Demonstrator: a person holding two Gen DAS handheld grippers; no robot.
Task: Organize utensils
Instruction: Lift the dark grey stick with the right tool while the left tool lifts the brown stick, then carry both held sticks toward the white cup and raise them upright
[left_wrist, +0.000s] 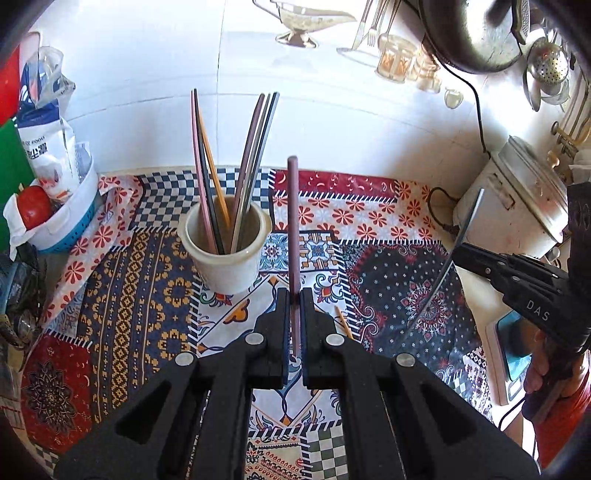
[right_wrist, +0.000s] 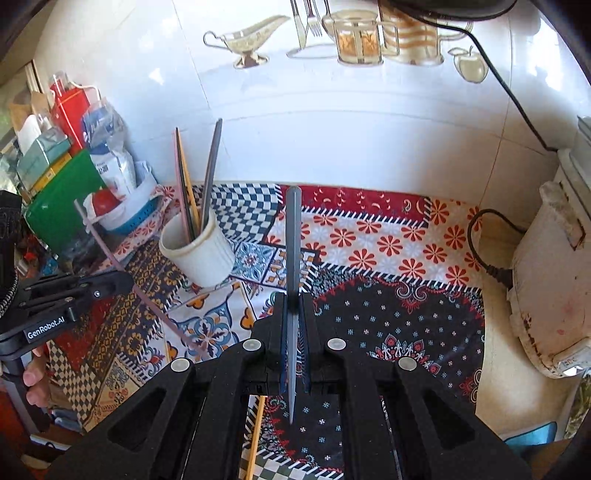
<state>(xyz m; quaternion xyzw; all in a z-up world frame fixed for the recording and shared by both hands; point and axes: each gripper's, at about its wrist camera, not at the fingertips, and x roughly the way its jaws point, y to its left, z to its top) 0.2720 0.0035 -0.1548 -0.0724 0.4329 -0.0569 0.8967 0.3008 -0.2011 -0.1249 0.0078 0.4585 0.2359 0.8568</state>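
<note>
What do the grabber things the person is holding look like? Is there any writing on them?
Both are matte black plastic. The left hand-held gripper and right hand-held gripper each have two flat fingers with blue pads inside, silver round rivets and triangular cut-outs in the arms. From the side, one reads "DAS" in white; the other carries a "GenRobot.AI" label. The person wears something red; no cables show on the grippers.

Bright daylight glares off the white wall tiles (left_wrist: 332, 122) ahead of me; fisheye bending and dark vignetting crowd my edges.
</note>
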